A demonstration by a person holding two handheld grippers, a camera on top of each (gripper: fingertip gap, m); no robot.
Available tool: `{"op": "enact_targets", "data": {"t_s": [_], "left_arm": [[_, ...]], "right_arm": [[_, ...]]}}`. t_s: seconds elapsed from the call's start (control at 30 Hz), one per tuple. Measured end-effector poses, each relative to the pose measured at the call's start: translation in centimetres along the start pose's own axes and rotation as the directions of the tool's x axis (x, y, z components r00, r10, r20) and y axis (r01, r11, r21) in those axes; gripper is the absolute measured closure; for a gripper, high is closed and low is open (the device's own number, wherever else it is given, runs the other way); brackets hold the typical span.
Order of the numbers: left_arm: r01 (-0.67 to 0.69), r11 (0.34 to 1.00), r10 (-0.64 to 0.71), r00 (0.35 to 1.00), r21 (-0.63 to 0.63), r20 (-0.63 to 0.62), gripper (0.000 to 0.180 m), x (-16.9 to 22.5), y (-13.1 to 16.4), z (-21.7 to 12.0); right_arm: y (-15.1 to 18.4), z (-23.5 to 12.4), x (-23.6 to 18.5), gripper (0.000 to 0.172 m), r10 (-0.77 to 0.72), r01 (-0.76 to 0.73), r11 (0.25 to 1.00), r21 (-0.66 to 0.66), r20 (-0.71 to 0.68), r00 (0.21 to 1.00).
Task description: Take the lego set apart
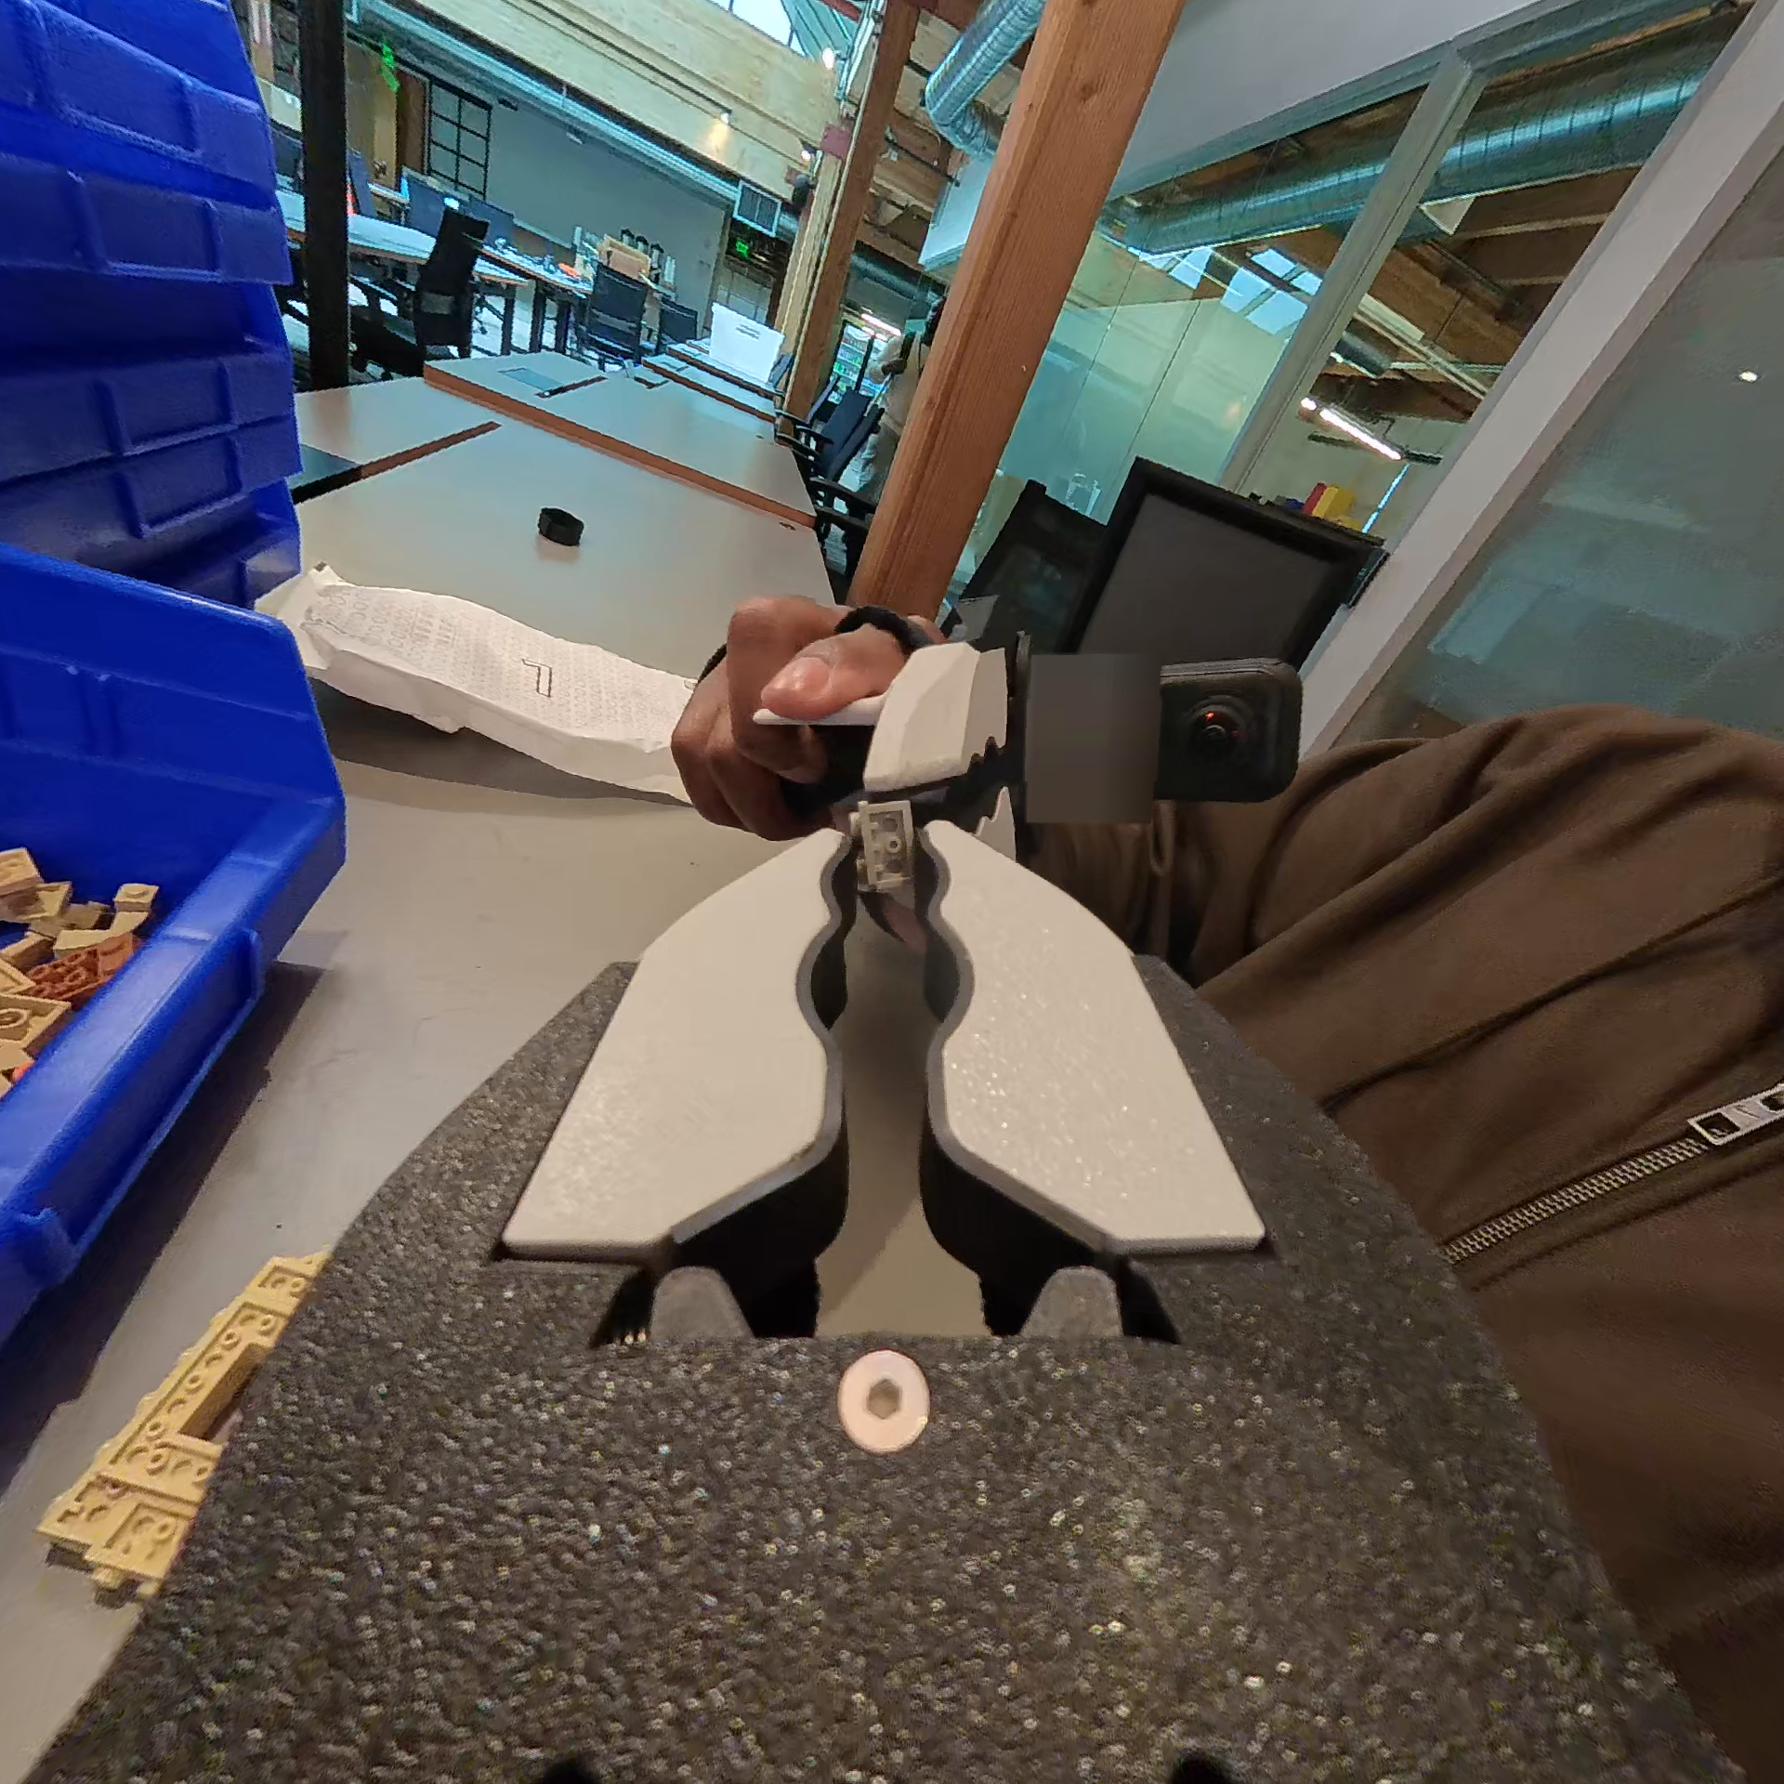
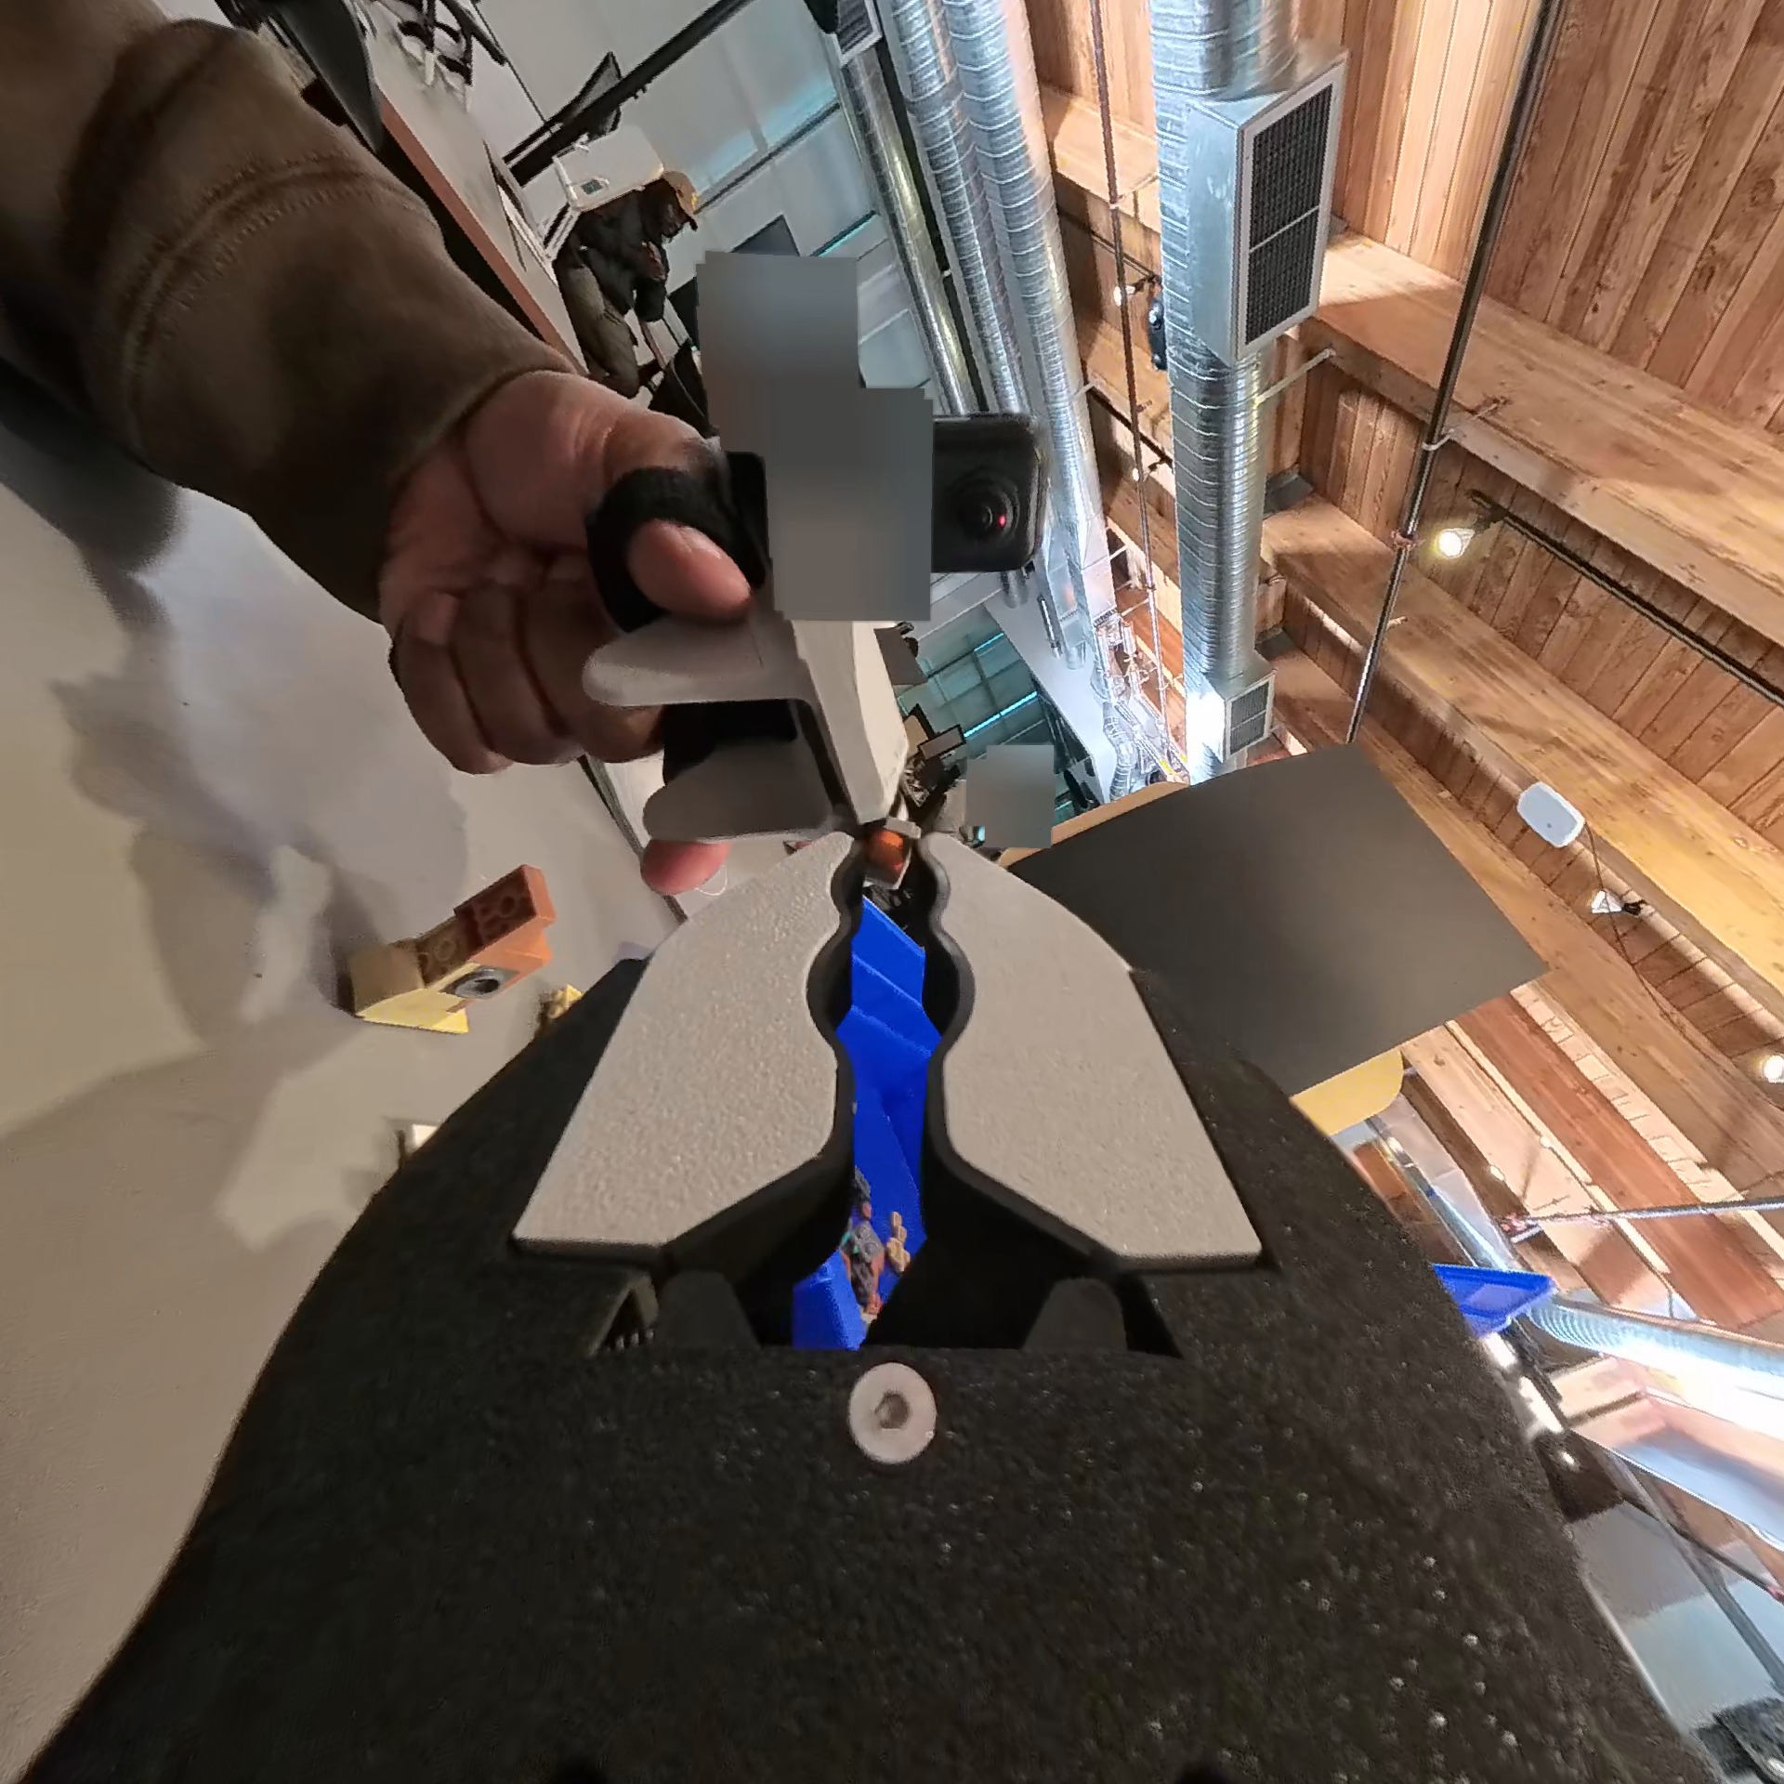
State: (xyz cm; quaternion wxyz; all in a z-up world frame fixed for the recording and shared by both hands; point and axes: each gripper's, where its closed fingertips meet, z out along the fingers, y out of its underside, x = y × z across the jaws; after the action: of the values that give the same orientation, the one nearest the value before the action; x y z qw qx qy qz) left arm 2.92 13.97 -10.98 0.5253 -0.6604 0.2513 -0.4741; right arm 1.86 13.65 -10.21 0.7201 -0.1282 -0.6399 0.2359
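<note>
Nearly shut, left gripper (image 1: pixel 883 854) pinches one grey brick (image 1: pixel 886 850); right gripper (image 2: pixel 888 854) pinches one orange brick (image 2: pixel 886 857).

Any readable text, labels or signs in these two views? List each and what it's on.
White printed sheet: fine print, too small to read.
Green signs far back: blurred, unreadable.
Zipper pull: marking cut off at the edge, unreadable.
Right wrist view: no text seen.
</note>
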Motion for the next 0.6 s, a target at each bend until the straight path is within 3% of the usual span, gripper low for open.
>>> {"op": "enact_targets", "data": {"t_s": [0.2,0.43,0.53,0.6], "left_arm": [[-0.03,0.999,0.031,0.999,-0.026,0.029,0.17,-0.1,0.2,0.0],[-0.001,1.0,0.0,1.0,0.027,0.03,0.17,-0.4,-0.5,0.0],[0.067,0.979,-0.079,0.996,0.191,0.052,0.17,-1.5,-3.2,-2.5],[0.043,0.978,-0.065,0.993,0.204,0.1,0.17,-2.1,-3.7,-3.7]], "right_arm": [[0.1,-0.1,-0.2,0.165,0.057,-0.057,0.998,-0.006,0.046,0.997],[0.4,-0.1,0.4,0.171,-0.028,0.027,0.998,-0.055,-0.004,1.0],[0.8,-0.6,0.7,0.172,-0.054,0.053,0.996,-0.067,-0.017,0.998],[1.1,-0.7,1.0,0.172,-0.045,0.042,0.997,-0.07,-0.032,0.998]]}}
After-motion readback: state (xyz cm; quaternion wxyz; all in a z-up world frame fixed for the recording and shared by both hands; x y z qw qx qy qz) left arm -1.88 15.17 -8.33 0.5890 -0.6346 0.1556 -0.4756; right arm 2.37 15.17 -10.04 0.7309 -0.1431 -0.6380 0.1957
